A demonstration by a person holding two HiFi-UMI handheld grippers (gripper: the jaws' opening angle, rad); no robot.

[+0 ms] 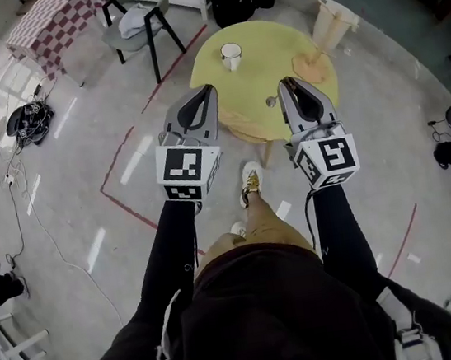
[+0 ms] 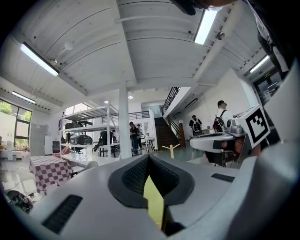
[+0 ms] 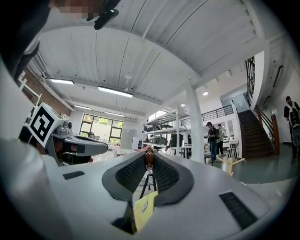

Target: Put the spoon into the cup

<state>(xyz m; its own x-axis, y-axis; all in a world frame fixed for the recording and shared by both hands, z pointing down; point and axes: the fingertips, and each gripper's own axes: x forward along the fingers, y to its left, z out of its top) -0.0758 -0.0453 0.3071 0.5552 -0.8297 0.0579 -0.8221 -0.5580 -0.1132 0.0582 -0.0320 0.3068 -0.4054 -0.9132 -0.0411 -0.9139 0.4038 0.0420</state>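
At the left, the left gripper is held level in front of the person. In the head view its tips lie over the near left edge of the round yellow table. Its own view shows the two dark pads drawn together at the tips with nothing between them. Only a sliver of yellow tabletop shows through the slit nearer the camera.

Further right, the white cup stands upright on the table, beyond the tips of both grippers. In the head view it sits between their lines, a little closer to the left one. It is well apart from the spoon, and neither gripper touches it.

At the right, the right gripper also points level toward the table, and its jaws are closed narrowly on the spoon. The brown handle end is pinched right at the jaw tips. From there the thin metal stem runs through the slit toward the base of the jaws, and the bowl end shows against the yellow tabletop below. So the long axis lies in line with the slit, handle toward the tips and bowl toward the gripper's body. Whether the spoon hangs down under the jaws or lies along them cannot be told
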